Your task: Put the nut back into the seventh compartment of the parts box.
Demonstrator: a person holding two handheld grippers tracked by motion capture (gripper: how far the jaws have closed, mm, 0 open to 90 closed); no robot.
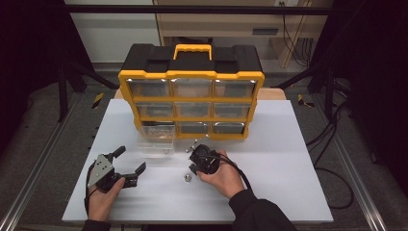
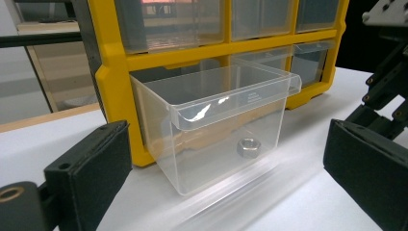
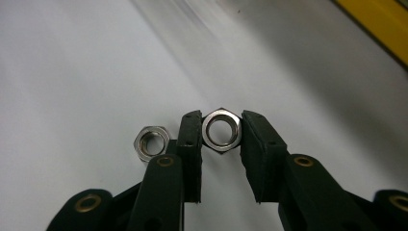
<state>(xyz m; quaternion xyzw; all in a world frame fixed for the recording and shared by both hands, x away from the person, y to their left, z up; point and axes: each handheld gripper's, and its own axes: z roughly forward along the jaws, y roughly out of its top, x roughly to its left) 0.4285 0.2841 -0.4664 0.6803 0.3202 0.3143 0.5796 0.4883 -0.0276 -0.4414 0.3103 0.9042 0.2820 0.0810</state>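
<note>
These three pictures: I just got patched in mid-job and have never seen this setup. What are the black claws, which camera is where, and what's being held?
No robot here: a person holds a two-jaw gripper in each hand. The high view looks down on the white table; the other two cameras ride on the grippers. The left gripper is open, facing a clear drawer pulled out of the yellow organizer, with one nut in the drawer. The right gripper has its jaws closed on a steel hex nut against the table. A second nut lies just beside it. In the high view another loose nut lies near the right hand.
</note>
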